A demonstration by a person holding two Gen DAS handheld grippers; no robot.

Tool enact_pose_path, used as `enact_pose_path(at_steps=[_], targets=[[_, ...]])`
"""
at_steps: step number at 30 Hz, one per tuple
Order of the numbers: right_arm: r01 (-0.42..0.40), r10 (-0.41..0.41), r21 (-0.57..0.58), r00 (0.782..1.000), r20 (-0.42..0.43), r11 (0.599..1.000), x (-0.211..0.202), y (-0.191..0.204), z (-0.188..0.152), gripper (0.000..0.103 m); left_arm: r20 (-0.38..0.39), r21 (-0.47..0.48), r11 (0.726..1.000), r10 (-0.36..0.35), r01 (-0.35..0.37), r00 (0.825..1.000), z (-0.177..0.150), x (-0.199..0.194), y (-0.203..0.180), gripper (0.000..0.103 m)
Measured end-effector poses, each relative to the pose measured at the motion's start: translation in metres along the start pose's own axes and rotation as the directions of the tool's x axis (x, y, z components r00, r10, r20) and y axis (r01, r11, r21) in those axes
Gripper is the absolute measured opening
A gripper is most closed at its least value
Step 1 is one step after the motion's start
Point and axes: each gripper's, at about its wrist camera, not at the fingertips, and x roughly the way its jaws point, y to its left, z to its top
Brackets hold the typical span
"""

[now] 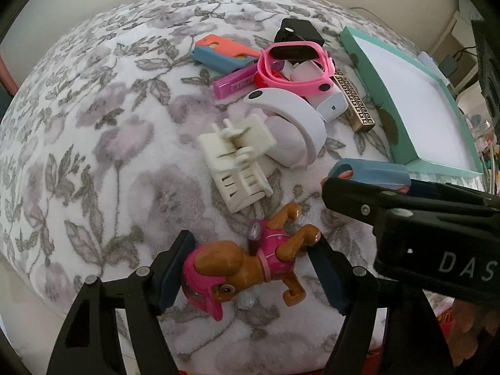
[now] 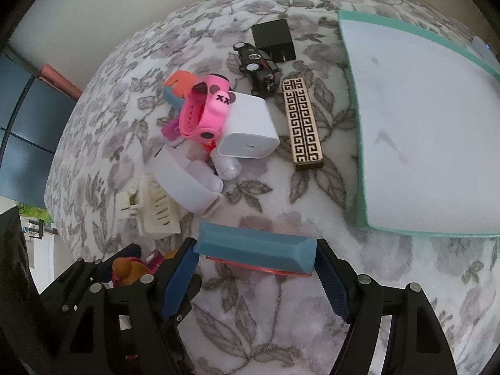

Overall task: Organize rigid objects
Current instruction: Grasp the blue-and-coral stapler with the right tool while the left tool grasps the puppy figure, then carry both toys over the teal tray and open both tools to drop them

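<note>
Blanket (image 1: 93,131): white, grey-mauve floral print. Tray (image 2: 351,100): teal rim, white base. Toy dog (image 1: 250,268): brown, pink outfit. Hair claw (image 1: 237,162): cream. Watch strap (image 1: 293,72): pink. Long box (image 2: 301,122): black-and-cream Greek-key pattern. Held case (image 2: 254,248): blue over red.

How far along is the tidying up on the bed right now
Barely started: the teal tray looks empty. In hand: the left hand-held gripper straddles the toy dog, and the right hand-held gripper brackets a blue block. The pile by the pink watch remains.
</note>
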Motion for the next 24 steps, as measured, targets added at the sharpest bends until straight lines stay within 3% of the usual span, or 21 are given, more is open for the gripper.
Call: enact_pose_path(at_steps=[12, 24], targets=[[-0.014, 0.014, 0.019, 0.999, 0.043, 1.000, -0.021, -0.010, 0.000, 0.077, 0.027, 0.004, 1.000, 0.010, -0.010, 1.000, -0.005, -0.025, -0.009, 0.075], [-0.090, 0.071, 0.108, 0.983, 0.172, 0.990, -0.059, -0.038, 0.012, 0.077, 0.066, 0.027, 0.999, 0.042, -0.043, 0.997, 0.030, -0.058, -0.017, 0.075]])
